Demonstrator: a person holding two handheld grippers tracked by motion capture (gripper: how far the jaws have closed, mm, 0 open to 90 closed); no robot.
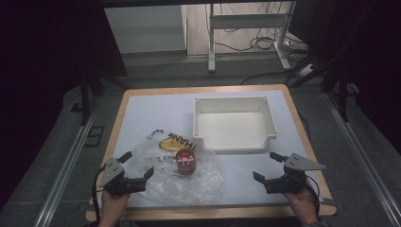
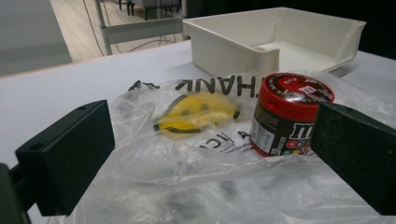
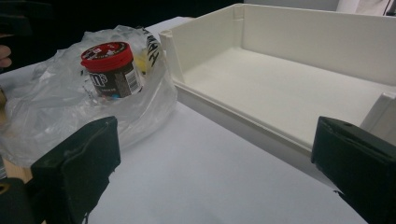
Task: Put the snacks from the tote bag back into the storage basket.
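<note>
Looking down, I see a small round red-lidded candy tub point(image 1: 186, 161) standing upright on a crumpled clear plastic bag point(image 1: 177, 177) with a yellow smiley at the table's near left. My left gripper point(image 1: 138, 166) gapes empty at the bag's edge; my right gripper point(image 1: 265, 166) gapes empty, well apart. Behind sits a white open-fronted plastic tray point(image 1: 233, 144).

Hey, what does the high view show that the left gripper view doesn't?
High view alone: both hands with the left gripper and right gripper, each open, the whole table, and the floor with cables beyond it. Left gripper view alone: the yellow smiley print up close and the candy jar's side label. Both share the clear plastic bag, the red-lidded jar and the white tray.
</note>
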